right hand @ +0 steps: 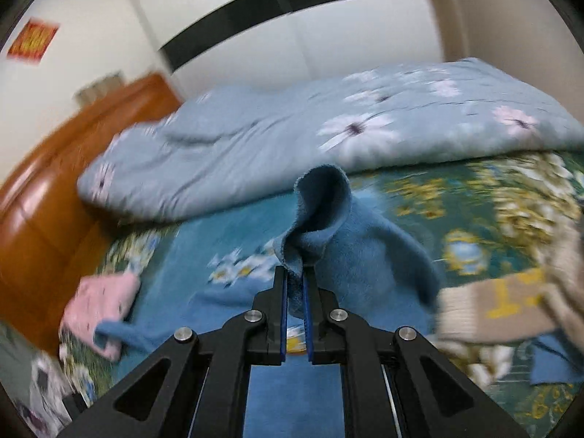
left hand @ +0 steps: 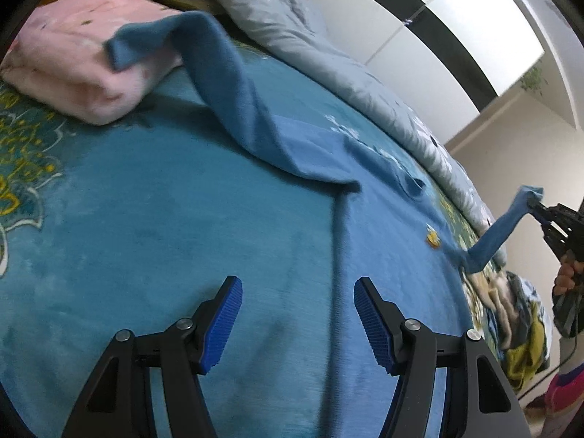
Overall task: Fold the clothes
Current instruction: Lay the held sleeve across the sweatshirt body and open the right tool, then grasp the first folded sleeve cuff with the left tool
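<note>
A blue sweater [left hand: 372, 197] lies spread on the teal bed blanket [left hand: 146, 219]. One sleeve [left hand: 219, 73] drapes up over a folded pink garment [left hand: 84, 58]. My left gripper [left hand: 297, 288] is open and empty, just above the sweater's body. My right gripper [right hand: 295, 281] is shut on the other blue sleeve [right hand: 328, 233] and holds it lifted above the bed. It also shows in the left wrist view [left hand: 534, 206], at the far right, pulling that sleeve [left hand: 492, 237] up.
A rumpled light-blue floral duvet [right hand: 328, 127] lies along the far side of the bed. A pile of mixed clothes [left hand: 518, 314] sits at the bed's right end, with a beige garment [right hand: 511, 303] there. A wooden headboard [right hand: 54, 200] stands at the left.
</note>
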### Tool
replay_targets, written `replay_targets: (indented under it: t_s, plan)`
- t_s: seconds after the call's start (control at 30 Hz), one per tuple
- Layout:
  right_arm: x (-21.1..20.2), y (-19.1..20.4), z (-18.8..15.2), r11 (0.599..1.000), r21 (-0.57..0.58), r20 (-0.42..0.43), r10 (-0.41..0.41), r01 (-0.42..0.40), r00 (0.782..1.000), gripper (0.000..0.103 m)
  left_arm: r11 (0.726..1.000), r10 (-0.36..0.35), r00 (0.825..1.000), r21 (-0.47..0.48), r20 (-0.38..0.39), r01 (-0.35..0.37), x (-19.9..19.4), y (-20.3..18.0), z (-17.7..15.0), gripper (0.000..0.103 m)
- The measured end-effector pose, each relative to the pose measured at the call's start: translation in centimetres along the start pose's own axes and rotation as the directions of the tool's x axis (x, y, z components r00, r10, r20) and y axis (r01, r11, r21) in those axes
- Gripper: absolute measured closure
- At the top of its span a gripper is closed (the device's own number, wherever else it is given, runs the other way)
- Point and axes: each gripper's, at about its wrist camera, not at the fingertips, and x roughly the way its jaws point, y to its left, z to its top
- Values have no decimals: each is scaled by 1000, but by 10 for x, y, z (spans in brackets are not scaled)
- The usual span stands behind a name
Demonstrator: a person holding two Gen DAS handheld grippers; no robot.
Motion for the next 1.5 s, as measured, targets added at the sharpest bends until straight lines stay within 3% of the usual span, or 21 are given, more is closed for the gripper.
replay_targets:
  t_s: [0.23,0.37,0.53,0.67,0.73,0.8,0.87,1.03,1.13,1.2,1.3,1.4,1.5]
  plan:
    - [92,88,-37,991,-113,-152,54,-71,987,96,999,5,1000,-34,5,-5,-4,18,2,35]
    - [140,127,-64,981,-178,-246,30,-76,969,96,999,6,1000,-36,6,-6,-5,22,4,35]
    - [173,145,-98,970,-232,-323,-10,-69,946,95,999,7,1000,-38,7,-7,-6,27,6,35]
    - [184,145,-105,974,-216,-340,-16,-61,940,92,999,8,1000,-40,9,-8,-7,31,8,35]
    - [186,145,-106,979,-192,-338,2,-71,941,89,999,8,1000,-39,8,-8,-7,32,9,35]
    - [187,145,-106,981,-149,-341,69,-127,937,77,999,7,1000,-39,8,-7,-8,32,9,35]
    - [181,140,-105,977,-111,-337,133,-180,932,75,999,7,1000,-40,10,-6,-10,34,9,35]
    - [136,97,-86,982,-126,-226,107,-138,968,75,999,17,999,-49,30,-16,-16,39,13,35]
    - [101,29,-70,998,-59,-125,-40,33,991,75,998,13,999,-58,39,-10,-17,39,15,35]
    - [82,-14,-64,991,-3,-94,-132,132,987,75,999,9,999,-51,39,-7,-15,32,16,35]
    - [70,-60,-68,974,51,-127,-211,219,969,75,999,4,999,-40,39,-2,-11,23,17,35]
    - [71,-72,-71,975,90,-144,-191,205,971,75,1000,-5,999,-27,41,6,-9,11,20,35]
    - [74,-76,-71,975,108,-150,-175,193,973,75,998,-53,997,34,54,52,3,-28,40,35]
